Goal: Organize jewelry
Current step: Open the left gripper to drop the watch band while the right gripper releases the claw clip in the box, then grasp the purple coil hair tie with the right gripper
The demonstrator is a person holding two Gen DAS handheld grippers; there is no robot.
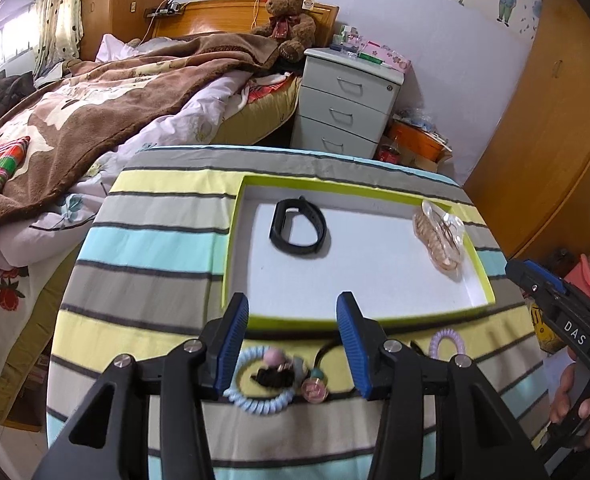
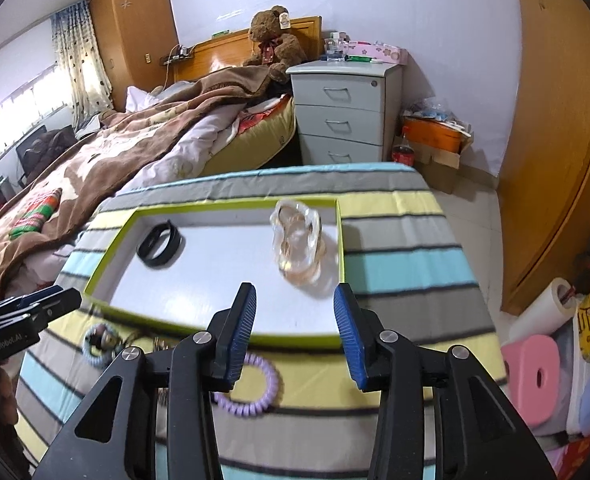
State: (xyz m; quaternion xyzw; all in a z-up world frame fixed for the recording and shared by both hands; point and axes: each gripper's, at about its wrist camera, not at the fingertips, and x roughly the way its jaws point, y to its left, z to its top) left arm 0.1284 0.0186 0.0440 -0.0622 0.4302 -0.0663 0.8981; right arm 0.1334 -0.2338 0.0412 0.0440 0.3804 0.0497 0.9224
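A shallow tray with a green rim [image 1: 237, 216] [image 2: 341, 232] lies on the striped cloth. In it lie a black wristband [image 1: 298, 227] [image 2: 160, 245] and a clear hair claw clip [image 1: 439, 240] [image 2: 297, 240]. In front of the tray lie a light blue coil hair tie [image 1: 261, 400] [image 2: 95, 346] with small hair ornaments [image 1: 315, 388], and a purple coil hair tie [image 1: 447, 343] [image 2: 255, 388]. My left gripper [image 1: 293, 344] is open and empty above the blue tie. My right gripper [image 2: 295, 336] is open and empty above the purple tie and the tray's front edge.
The striped table [image 1: 155, 240] stands next to a bed with a brown blanket [image 1: 75, 120] on the left. A grey drawer unit [image 1: 343, 100] stands behind, a wooden wardrobe [image 1: 555, 120] to the right. Pink foam items [image 2: 535, 376] and a paper roll [image 2: 543, 308] lie at the right.
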